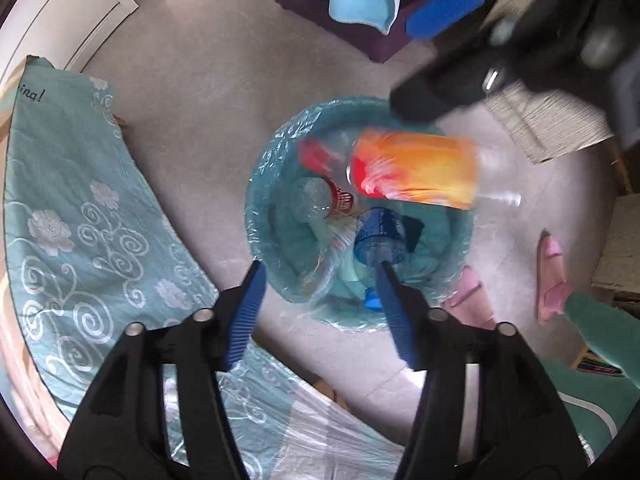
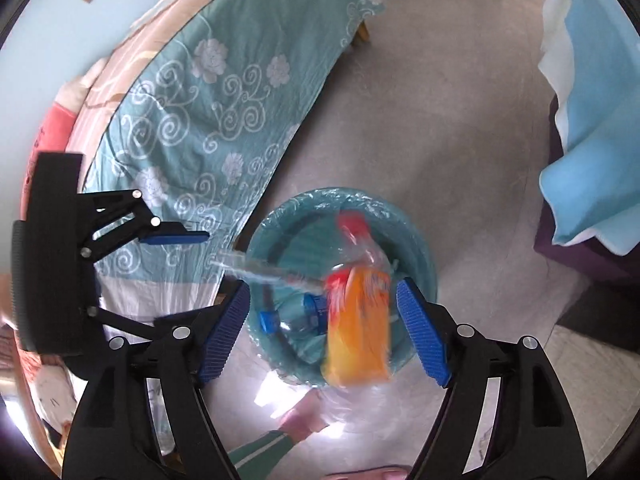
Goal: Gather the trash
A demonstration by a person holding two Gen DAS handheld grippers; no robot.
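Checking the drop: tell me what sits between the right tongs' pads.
In the right wrist view, the blurred orange-labelled clear plastic bottle lies between the open pads, above the teal lined bin.

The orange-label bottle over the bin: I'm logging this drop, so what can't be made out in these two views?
- Orange-label bottle: motion-blurred in both views; label text unreadable, and whether it touches the bin's contents cannot be told.
- Bin: left wrist view, the bottle and right gripper cover its far rim; the bottom lies under other bottles.
- Blue-label bottle: right wrist view, mostly behind the orange one.
- Right gripper: left wrist view, blurred and cut off.
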